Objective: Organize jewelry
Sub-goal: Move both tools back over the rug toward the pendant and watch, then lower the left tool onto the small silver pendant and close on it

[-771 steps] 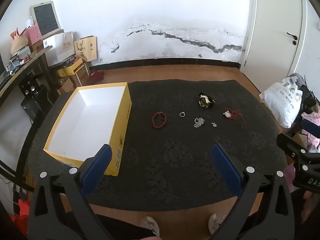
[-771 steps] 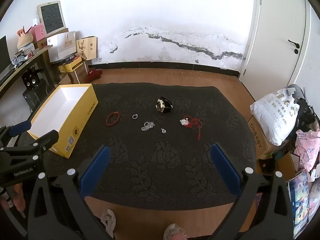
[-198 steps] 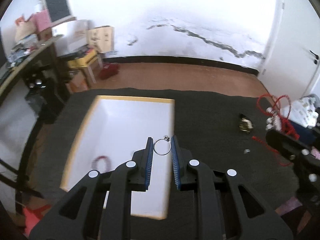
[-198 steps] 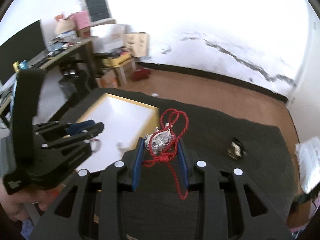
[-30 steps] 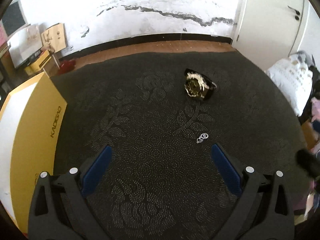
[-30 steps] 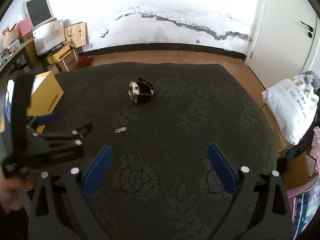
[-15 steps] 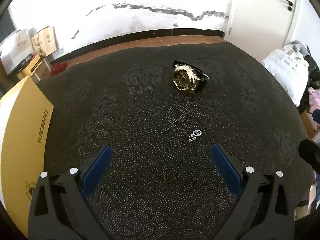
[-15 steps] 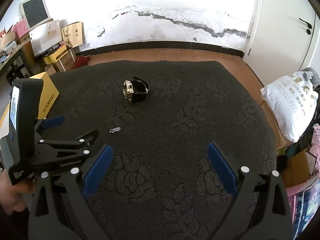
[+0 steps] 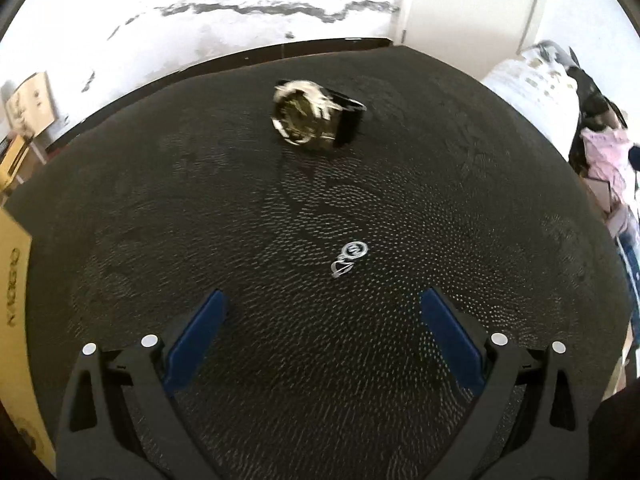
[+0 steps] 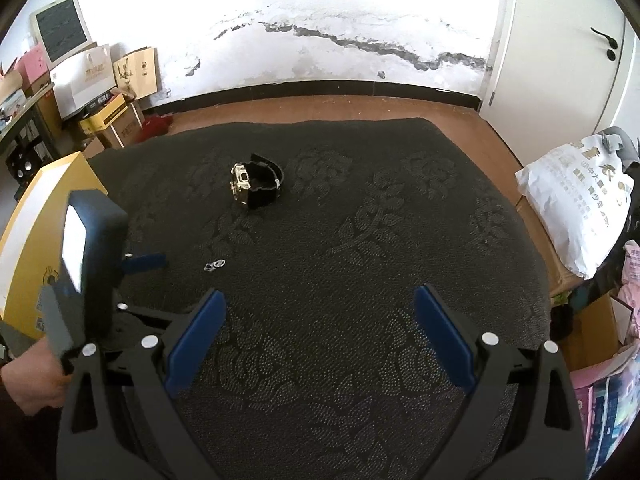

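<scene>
A small silver pendant point(image 9: 347, 259) lies on the dark patterned cloth point(image 9: 460, 184), just ahead of my left gripper point(image 9: 324, 326), which stands open and empty over it. Farther back rests a gold-faced watch with a black strap point(image 9: 312, 120). In the right wrist view the pendant point(image 10: 214, 265) lies to the front left and the watch point(image 10: 256, 184) behind it. My right gripper point(image 10: 320, 326) hangs open and empty above bare cloth. The left tool's body point(image 10: 86, 256) shows at the left, held by a hand point(image 10: 28, 376). The yellow box point(image 10: 36, 216) stands at the far left.
The yellow box's side point(image 9: 16, 300) borders the cloth on the left. A white printed bag point(image 10: 576, 196) and pink items point(image 10: 632, 272) crowd the right side. Cartons and paper bags point(image 10: 104, 96) stand by the back wall. A white door point(image 10: 560, 36) is at the right.
My left gripper has moved forward and lower toward the pendant, so pendant and watch look bigger. The right gripper has hardly shifted. Both stay open.
</scene>
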A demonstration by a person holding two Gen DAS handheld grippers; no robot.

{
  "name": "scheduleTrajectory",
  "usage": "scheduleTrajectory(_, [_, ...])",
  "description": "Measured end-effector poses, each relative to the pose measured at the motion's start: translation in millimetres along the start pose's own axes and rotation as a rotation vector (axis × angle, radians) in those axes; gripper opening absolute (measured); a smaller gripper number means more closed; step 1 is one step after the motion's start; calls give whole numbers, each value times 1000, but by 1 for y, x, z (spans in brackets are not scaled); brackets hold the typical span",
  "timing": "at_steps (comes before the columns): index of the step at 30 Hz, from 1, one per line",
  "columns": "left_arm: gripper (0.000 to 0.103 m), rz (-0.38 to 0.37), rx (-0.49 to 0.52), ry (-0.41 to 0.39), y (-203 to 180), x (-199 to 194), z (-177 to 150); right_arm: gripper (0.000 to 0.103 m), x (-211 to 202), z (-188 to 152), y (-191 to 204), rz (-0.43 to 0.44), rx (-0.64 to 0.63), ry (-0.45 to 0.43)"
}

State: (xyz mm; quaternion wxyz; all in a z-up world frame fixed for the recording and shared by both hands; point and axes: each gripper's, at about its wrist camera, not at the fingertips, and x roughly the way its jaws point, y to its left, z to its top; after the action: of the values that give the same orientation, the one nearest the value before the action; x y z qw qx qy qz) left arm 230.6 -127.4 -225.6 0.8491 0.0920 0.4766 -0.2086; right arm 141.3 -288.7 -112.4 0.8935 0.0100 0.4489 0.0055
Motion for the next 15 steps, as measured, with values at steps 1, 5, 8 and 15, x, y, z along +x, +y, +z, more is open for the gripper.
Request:
scheduleTrajectory(1, [96,17,41,-14,-5,3,0,92,1,0,-2,1,4,1])
scheduleTrajectory(5, [96,4,89,-29,-8,7,3,92,0,2,-9,4,22,-3])
scheduleTrajectory(8, [96,-1,100,-28,-8,9,7,92,0,2,-13,8,40,-3])
scheduleTrajectory(15, [77,-1,121,-64,-14,7,8,92,-3,3,-19,18,62,-8])
